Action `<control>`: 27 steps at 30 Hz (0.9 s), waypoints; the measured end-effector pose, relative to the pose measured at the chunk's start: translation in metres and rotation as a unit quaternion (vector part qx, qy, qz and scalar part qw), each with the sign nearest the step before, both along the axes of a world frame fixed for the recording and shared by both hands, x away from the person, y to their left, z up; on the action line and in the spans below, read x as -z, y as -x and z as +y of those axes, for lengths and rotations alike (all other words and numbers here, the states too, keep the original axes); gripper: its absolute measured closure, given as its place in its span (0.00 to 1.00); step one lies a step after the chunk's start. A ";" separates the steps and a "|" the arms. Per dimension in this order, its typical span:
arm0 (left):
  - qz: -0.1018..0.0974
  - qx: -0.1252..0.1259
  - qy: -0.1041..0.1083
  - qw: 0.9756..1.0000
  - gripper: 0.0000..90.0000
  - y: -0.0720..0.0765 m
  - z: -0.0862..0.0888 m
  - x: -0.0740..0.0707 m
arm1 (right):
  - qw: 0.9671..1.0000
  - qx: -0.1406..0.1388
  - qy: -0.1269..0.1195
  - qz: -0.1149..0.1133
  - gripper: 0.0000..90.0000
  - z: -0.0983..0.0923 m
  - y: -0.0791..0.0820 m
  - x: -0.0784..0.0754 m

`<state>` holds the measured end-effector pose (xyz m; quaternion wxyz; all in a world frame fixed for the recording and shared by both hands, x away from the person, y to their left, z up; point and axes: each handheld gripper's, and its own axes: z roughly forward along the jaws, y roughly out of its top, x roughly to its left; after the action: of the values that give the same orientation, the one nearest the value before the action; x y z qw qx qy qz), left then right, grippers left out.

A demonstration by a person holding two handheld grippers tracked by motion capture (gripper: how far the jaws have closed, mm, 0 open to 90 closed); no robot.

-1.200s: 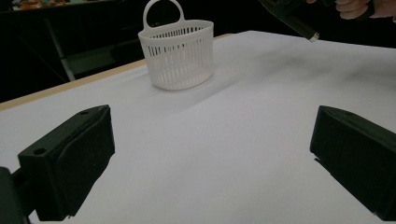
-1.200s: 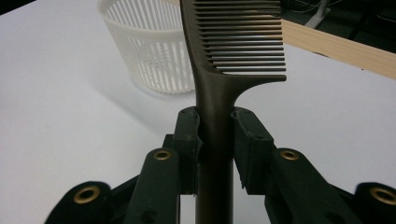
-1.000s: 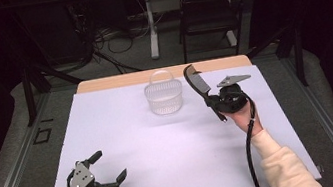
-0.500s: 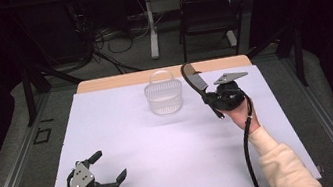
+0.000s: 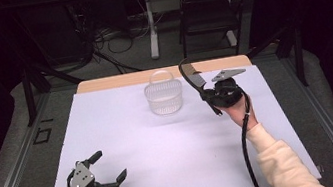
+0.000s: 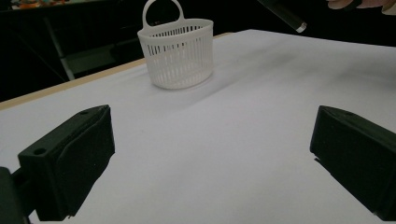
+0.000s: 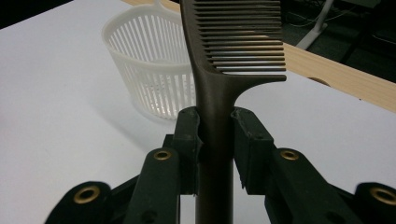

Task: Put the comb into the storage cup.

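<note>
A white slatted plastic basket (image 5: 164, 96) (image 6: 176, 51) (image 7: 149, 70) with a loop handle stands at the back middle of the white table. My right gripper (image 5: 209, 96) (image 7: 215, 135) is raised just right of the basket, shut on the handle of a dark comb (image 5: 193, 78) (image 7: 233, 51). The comb's toothed end points up and toward the basket, and its handle tip (image 6: 287, 13) hangs below the grip. My left gripper (image 5: 110, 169) (image 6: 210, 154) rests at the table's front left, open, with nothing between its jaws.
The table (image 5: 126, 140) is covered with a white sheet, and a wooden strip (image 5: 112, 82) shows at its far edge. Behind it on the floor stand a black chair (image 5: 209, 10), a white stand (image 5: 151, 25) and loose cables.
The right gripper has drifted slightly left toward the basket, with the comb tilting a little more over it. The left gripper has stayed in place.
</note>
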<state>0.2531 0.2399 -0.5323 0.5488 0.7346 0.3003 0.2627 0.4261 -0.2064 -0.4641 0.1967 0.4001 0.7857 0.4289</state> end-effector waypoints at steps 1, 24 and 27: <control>0.000 0.000 0.000 1.000 0.00 0.000 0.000 0.000 | 1.000 0.000 -0.001 0.000 0.81 0.000 0.000 0.000; 0.001 0.000 0.000 1.000 0.00 -0.001 0.000 0.000 | 1.000 -0.007 0.005 -0.010 0.81 0.008 -0.009 -0.006; 0.002 0.000 0.000 1.000 0.00 -0.001 0.000 0.000 | 1.000 -0.009 0.005 -0.011 0.81 0.009 -0.010 -0.007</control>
<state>0.2544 0.2397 -0.5328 0.5481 0.7350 0.3015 0.2617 0.4362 -0.1974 -0.4572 0.2033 0.3879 0.7889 0.4311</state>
